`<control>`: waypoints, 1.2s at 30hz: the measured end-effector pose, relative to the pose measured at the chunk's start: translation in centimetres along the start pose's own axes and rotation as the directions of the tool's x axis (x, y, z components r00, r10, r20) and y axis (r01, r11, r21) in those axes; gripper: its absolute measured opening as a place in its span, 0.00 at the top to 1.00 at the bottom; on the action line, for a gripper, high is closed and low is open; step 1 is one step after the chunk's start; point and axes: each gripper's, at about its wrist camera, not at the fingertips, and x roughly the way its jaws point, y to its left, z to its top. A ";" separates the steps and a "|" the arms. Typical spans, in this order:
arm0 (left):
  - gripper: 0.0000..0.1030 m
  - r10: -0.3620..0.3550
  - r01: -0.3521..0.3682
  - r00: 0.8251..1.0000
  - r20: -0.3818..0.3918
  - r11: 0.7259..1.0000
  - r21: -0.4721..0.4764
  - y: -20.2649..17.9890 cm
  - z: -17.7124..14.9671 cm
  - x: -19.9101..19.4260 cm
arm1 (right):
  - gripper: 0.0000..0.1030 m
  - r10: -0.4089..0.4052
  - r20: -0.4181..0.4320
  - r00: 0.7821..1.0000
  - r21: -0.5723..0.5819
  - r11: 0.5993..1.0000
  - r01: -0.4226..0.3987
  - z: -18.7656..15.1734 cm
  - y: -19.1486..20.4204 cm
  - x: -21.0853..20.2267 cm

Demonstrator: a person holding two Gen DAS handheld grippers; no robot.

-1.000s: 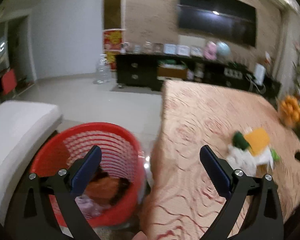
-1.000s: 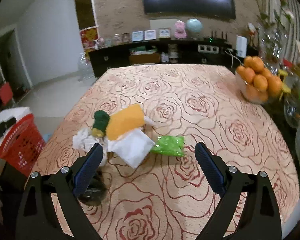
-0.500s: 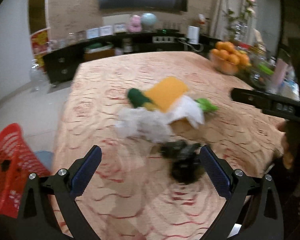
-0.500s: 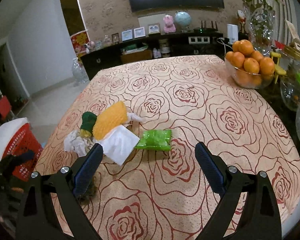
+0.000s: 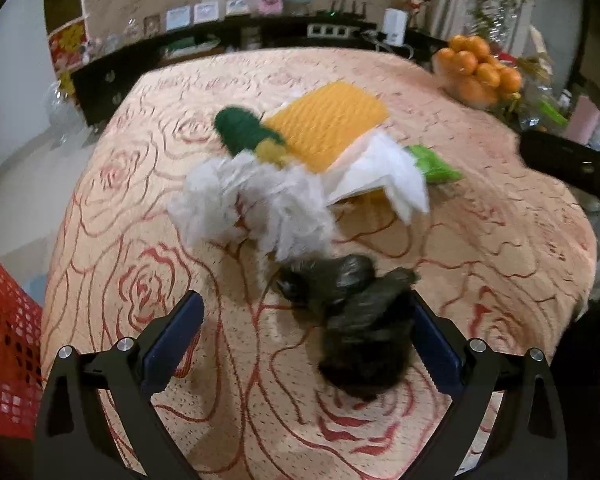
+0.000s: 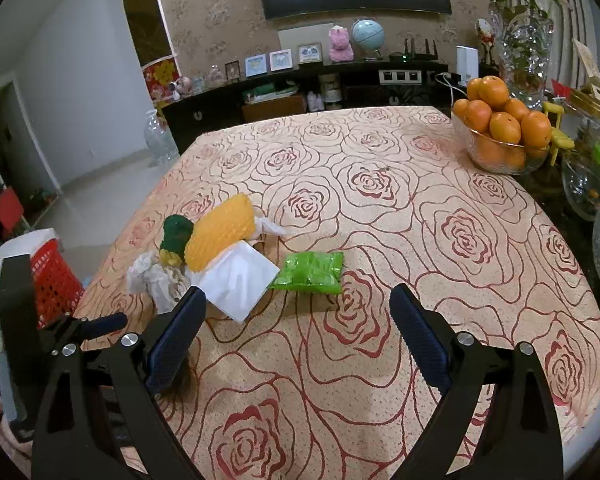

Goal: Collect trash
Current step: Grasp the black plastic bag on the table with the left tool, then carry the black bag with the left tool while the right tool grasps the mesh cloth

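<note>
the left gripper [image 5: 308, 340] has swung from over the red basket [image 5: 4, 344] back to the table [image 5: 500, 240], jaws wide and empty, now bracketing the crumpled black bag [image 5: 356, 320]; that looks the next pickup; the right gripper [image 6: 296, 332] hovers wide, empty, before the green packet [image 6: 310, 273].

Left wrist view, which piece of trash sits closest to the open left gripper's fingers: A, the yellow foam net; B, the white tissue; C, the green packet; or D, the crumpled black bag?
D: the crumpled black bag lies right in front of the left gripper, beside its right finger, while the white tissue, yellow foam net and green packet lie farther back on the table.
</note>
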 end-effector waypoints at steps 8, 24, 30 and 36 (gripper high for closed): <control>0.08 0.042 -0.042 0.999 -0.004 0.999 0.019 0.0 -0.2 0.3 | 0.13 0.007 -0.004 1.000 0.005 1.000 -0.007 -0.1 0.1 0.0; 0.69 -0.148 0.147 0.989 0.031 0.988 0.043 -0.6 0.1 -1.5 | 0.13 0.014 -0.016 1.000 -0.008 1.000 -0.014 -0.2 0.3 0.3; 0.69 -0.097 0.100 0.985 0.146 0.995 -0.012 2.1 1.1 -5.3 | 0.13 0.017 -0.015 1.000 -0.009 1.000 -0.017 -0.3 0.4 0.4; 0.69 0.142 -0.110 0.952 0.273 0.986 -0.127 6.7 1.4 -9.9 | 0.13 0.056 -0.017 0.998 -0.076 0.995 -0.057 -0.7 2.5 0.8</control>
